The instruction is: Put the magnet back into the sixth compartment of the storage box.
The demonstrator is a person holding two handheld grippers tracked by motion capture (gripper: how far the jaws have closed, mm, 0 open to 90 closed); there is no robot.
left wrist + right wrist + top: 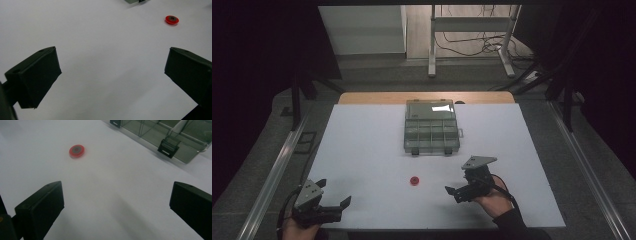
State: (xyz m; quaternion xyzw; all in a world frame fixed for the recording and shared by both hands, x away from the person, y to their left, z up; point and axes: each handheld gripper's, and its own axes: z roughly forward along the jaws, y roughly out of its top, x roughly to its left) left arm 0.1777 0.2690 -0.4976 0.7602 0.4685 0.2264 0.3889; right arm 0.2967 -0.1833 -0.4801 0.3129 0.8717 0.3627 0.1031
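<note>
The red ring [414, 180] lies on the white table [362, 160], near the clear box [432, 127]. The right gripper [454, 192] and left gripper [334, 192] are wide apart, holding nothing. Picking up hasn't started.

The high view looks forward and down from above the near edge of the white table [362, 150], taking in its whole top. Each gripper view sits low and close over the table surface, looking out between its own jaws. All three share the red disc [414, 180] [172, 19] [77, 151] and the compartment box [432, 127] [175, 135].
</note>
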